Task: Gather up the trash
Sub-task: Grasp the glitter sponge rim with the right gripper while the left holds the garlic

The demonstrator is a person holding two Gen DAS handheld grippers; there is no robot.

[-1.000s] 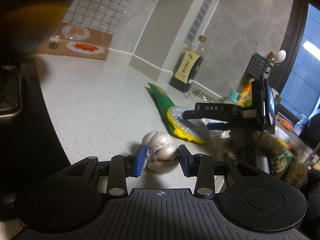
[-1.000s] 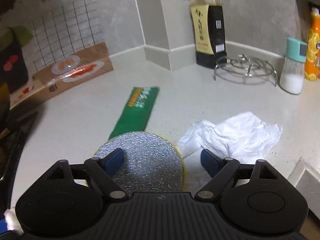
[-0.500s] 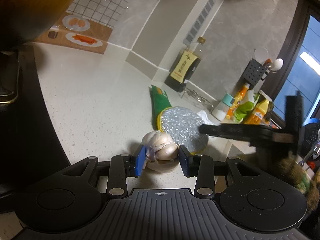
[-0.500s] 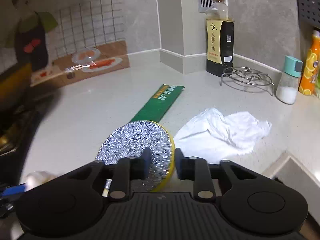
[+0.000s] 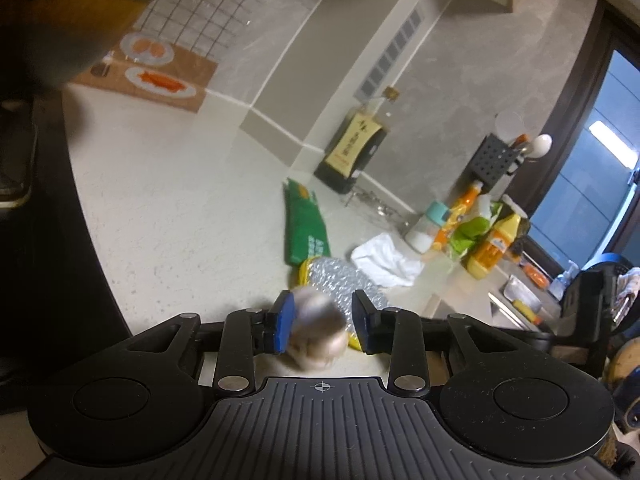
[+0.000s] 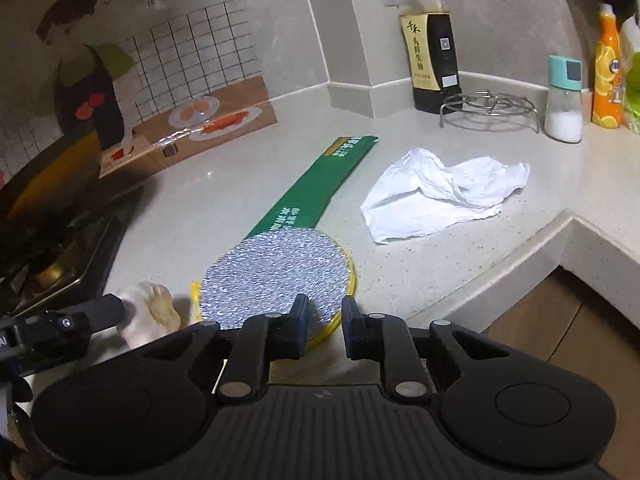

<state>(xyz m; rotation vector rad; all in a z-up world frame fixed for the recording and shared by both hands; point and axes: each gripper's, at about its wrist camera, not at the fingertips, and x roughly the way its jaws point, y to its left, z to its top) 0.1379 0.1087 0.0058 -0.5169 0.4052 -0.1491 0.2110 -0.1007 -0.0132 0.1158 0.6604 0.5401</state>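
- Left gripper point(image 5: 321, 322): jaws closing around a garlic bulb point(image 5: 317, 332); bulb sits between the two blue pads, blurred; left pad is against it, whether the right pad touches I cannot tell.
- In the right wrist view the same garlic bulb point(image 6: 149, 314) shows left of the right jaws, with the left gripper's black finger point(image 6: 96, 312) alongside it.
- Right gripper point(image 6: 325, 326): jaws nearly pressed together, closing, pinching the near edge of a round silver scouring pad with yellow rim point(image 6: 276, 276); the rim sits in the narrow gap between the pads.
- The pad extends ahead of and left of the right jaws; in the left view the scouring pad point(image 5: 340, 280) lies just beyond the left jaws, behind the garlic.
- Green wrapper point(image 6: 316, 188), long and flat on the counter point(image 6: 208, 196), runs away from the pad's far edge, straight ahead of the right jaws.
- Crumpled white tissue point(image 6: 440, 192) on the counter, ahead and right of the right jaws, apart from the pad and wrapper.
- Farther ahead, by the wall: soy sauce bottle point(image 6: 430, 44), wire trivet point(image 6: 488, 110), salt shaker with teal lid point(image 6: 564, 100), orange bottle point(image 6: 608, 80).
- Stove point(image 6: 60, 248) far left of the right jaws.
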